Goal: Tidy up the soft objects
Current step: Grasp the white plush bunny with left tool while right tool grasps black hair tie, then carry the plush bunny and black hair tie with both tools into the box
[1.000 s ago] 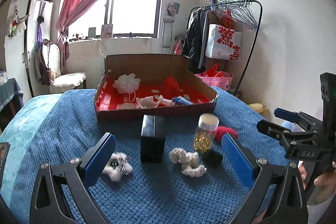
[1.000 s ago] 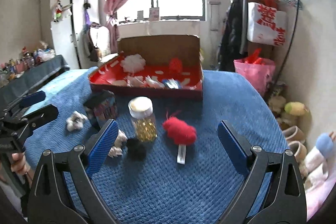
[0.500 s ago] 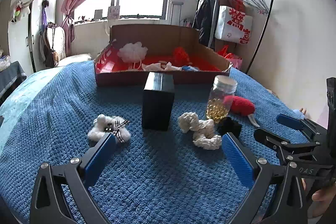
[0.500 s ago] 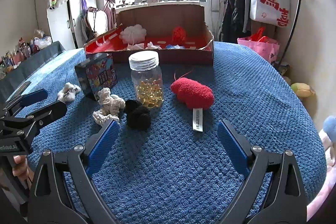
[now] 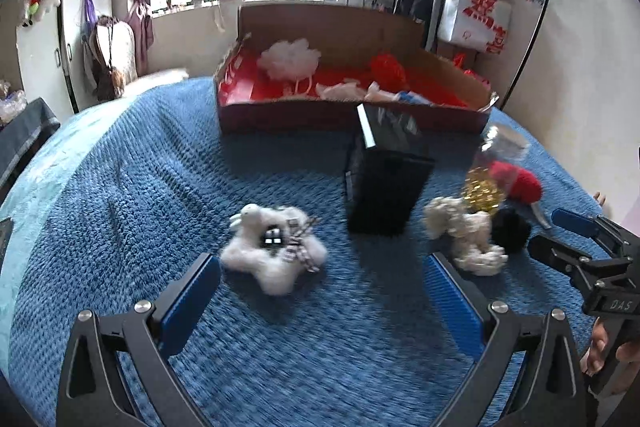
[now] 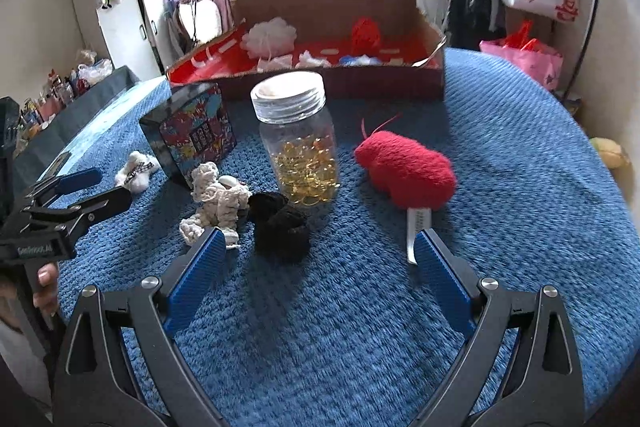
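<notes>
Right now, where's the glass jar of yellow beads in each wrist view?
Left wrist: the jar is at right of centre, blurred, behind the red plush and right of the dark box.
Right wrist: the jar is at centre, upright, white lid on, left of the red plush.
Shared landmark: the cardboard tray beyond it in both views.

So it's a bed with a blue knit blanket (image 6: 500, 155). Sitting right on it: a cardboard box (image 6: 340, 83) at the back, a dark printed box (image 6: 192, 135), a clear jar (image 6: 298, 143), red plush (image 6: 406, 169), black fuzzy thing (image 6: 280, 227), cream rope knot (image 6: 216, 203), and a white fluffy toy (image 5: 274, 247).
</notes>
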`<state>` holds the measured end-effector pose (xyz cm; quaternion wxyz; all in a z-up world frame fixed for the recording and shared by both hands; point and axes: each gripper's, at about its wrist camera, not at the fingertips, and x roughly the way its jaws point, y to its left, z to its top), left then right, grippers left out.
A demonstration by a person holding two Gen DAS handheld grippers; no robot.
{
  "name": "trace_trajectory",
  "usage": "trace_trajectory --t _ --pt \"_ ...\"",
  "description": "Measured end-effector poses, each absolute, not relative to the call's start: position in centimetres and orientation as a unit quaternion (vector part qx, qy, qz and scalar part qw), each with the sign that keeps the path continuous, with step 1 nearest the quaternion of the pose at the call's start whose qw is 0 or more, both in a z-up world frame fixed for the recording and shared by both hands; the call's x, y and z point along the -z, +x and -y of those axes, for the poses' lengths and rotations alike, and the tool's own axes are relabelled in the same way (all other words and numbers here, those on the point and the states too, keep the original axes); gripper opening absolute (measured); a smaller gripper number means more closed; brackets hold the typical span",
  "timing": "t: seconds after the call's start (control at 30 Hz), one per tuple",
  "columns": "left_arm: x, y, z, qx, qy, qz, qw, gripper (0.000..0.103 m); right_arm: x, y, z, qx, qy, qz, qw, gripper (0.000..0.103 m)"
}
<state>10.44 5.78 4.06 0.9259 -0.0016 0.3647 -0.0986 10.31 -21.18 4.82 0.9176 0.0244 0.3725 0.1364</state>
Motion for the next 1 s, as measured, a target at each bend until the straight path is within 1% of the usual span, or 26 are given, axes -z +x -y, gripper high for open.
trace_trajectory --t 0.03,0.07,0.1,0.13,0.17,0.2,0.23,0.27,0.43,0.6,1.0 --pt "-3.9 10.8 -5.9 0.098 0.001 -0.371 0.923 0.1 -4.7 10.7 21.1 -0.138 0.023 -0.377 0.916 0.096" --pt "-3.7 11.3 -6.1 0.096 0.004 -0.378 0.921 0.095 -4.5 10.9 20.9 -0.139 0.02 -0.381 0.914 0.091" --pt "-3.4 11.9 -6.3 0.092 0.01 -0.386 0.918 0.086 -4.5 11.1 20.7 -0.14 0.018 -0.383 0.913 0.086" --pt "-3.1 12.5 -6.4 0.089 0.015 -0.396 0.914 0.081 -4.3 11.3 20.6 -0.144 0.018 -0.387 0.911 0.073" --pt "-2.8 12.8 -6.5 0.091 0.015 -0.402 0.911 0.073 -4.2 11.5 20.4 -0.15 0.02 -0.39 0.908 0.057" --pt "-2.4 13.2 -6.5 0.093 0.017 -0.41 0.907 0.067 -3.9 11.6 20.3 -0.163 0.025 -0.394 0.904 0.049" --pt "-2.3 13.2 -6.5 0.091 0.019 -0.409 0.908 0.065 -3.9 11.6 20.3 -0.171 0.03 -0.395 0.902 0.037" --pt "-2.4 13.0 -6.5 0.091 0.019 -0.403 0.91 0.06 -3.8 11.4 20.2 -0.185 0.037 -0.392 0.9 0.029" --pt "-3.3 10.7 -5.9 0.105 0.023 -0.373 0.922 0.06 -4.8 9.7 19.5 -0.19 0.013 -0.361 0.913 0.029" --pt "-3.7 9.2 -5.4 0.122 0.02 -0.366 0.922 0.06 -5.3 9.1 19.0 -0.201 0.009 -0.355 0.913 0.029" --pt "-5.0 9.6 -6.1 0.114 0.02 -0.359 0.926 0.059 -6.9 8.8 15.4 -0.21 -0.061 -0.337 0.916 0.029"
